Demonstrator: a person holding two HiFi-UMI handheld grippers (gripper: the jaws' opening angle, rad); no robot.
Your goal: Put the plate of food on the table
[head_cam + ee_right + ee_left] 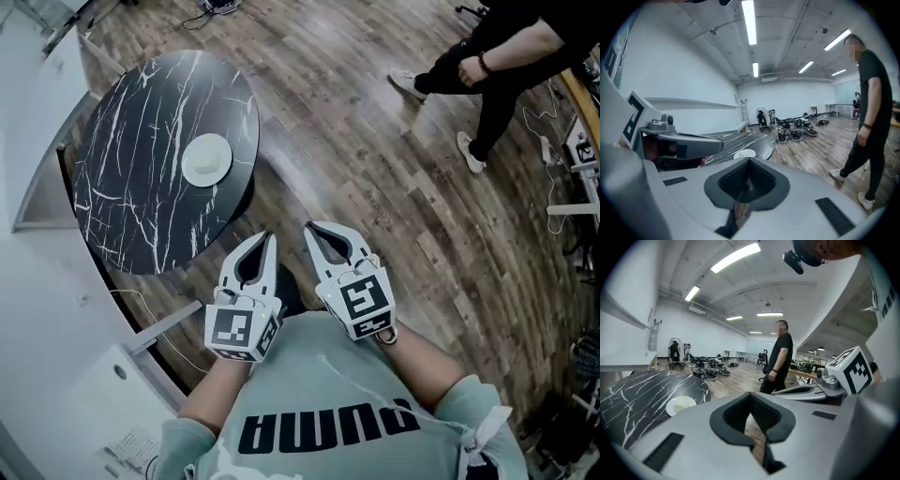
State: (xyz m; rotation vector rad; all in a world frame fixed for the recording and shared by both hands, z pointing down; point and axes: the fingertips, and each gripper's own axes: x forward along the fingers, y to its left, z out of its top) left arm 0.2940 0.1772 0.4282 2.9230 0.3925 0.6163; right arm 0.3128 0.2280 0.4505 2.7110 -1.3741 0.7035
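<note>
Head view has the plate [206,159] lying flat on the dark marble table [131,216], well apart from both grippers, which are held close to the person's chest. The left gripper [269,238] and right gripper [311,228] each have their jaws pressed together on nothing. To my eye the plate is stiff, smooth, breakable and fairly light, with a pale bit of food [683,403] loose on it, so I'd pinch the rim at opposite edges and keep it level.
</note>
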